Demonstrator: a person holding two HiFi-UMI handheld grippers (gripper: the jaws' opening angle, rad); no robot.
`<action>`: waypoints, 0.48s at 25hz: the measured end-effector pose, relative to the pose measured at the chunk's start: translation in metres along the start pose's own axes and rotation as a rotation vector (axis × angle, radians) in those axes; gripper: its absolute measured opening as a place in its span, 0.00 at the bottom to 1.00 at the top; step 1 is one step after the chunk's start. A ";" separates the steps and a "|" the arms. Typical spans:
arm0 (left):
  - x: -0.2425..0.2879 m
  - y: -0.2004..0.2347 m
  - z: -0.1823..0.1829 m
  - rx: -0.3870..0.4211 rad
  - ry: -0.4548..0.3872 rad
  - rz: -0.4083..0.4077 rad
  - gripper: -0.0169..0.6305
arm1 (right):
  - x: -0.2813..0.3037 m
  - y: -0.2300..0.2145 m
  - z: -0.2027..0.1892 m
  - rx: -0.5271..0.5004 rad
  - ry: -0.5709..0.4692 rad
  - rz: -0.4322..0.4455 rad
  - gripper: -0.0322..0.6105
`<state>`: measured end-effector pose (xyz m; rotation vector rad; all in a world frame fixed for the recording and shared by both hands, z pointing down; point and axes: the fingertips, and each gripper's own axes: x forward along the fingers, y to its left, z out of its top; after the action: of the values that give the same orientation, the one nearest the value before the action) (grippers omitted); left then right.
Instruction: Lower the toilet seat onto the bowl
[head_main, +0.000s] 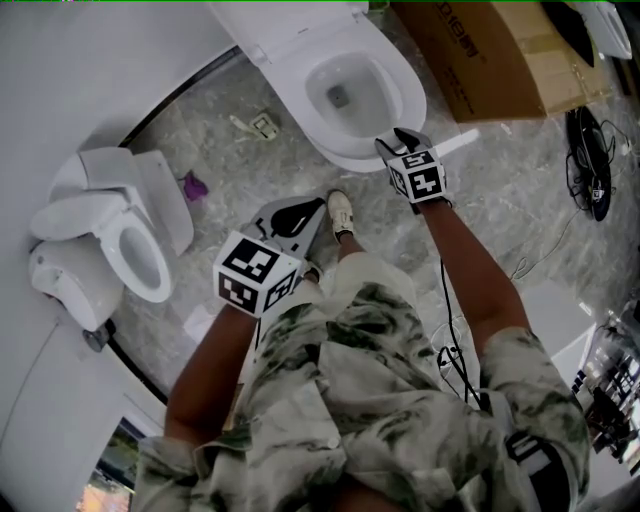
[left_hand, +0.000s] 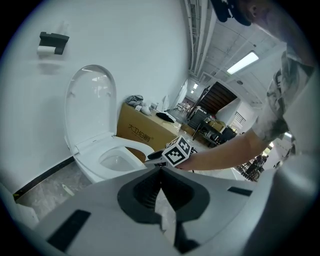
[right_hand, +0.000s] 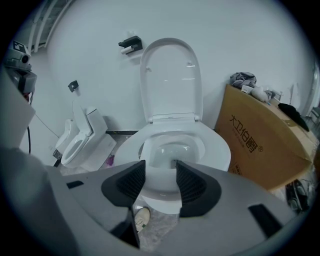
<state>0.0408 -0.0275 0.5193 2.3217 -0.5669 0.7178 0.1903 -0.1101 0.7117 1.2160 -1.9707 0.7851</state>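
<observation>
The white toilet (head_main: 340, 95) stands at the top middle of the head view. Its seat ring (right_hand: 216, 146) lies flat on the bowl, and the lid (right_hand: 170, 80) stands upright against the wall. My right gripper (right_hand: 161, 180) is open at the bowl's front edge (head_main: 400, 140), with the seat's front rim showing between its dark pads (right_hand: 192, 185) and nothing gripped. My left gripper (left_hand: 160, 187) is shut and empty, held back near my body (head_main: 290, 215). In the left gripper view the toilet (left_hand: 112, 155) is ahead on the left, with the right gripper's marker cube (left_hand: 179, 151) at its front.
A second, smaller toilet (head_main: 120, 240) stands at the left. A cardboard box (head_main: 500, 55) sits right of the main toilet, with cables (head_main: 590, 170) on the marble floor beyond it. My shoe (head_main: 341, 212) is just before the bowl. A paper holder (right_hand: 130, 45) hangs on the wall.
</observation>
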 end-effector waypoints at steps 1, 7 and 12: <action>0.004 0.000 -0.001 0.002 0.008 -0.003 0.06 | 0.001 -0.001 -0.002 0.004 0.002 0.000 0.38; 0.021 0.004 -0.009 0.009 0.044 -0.017 0.06 | 0.008 -0.003 -0.014 0.016 0.014 0.001 0.38; 0.030 0.003 -0.013 0.013 0.062 -0.029 0.06 | 0.014 -0.005 -0.025 0.030 0.020 0.004 0.38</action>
<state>0.0578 -0.0271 0.5474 2.3067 -0.5016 0.7792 0.1963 -0.0997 0.7378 1.2172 -1.9528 0.8283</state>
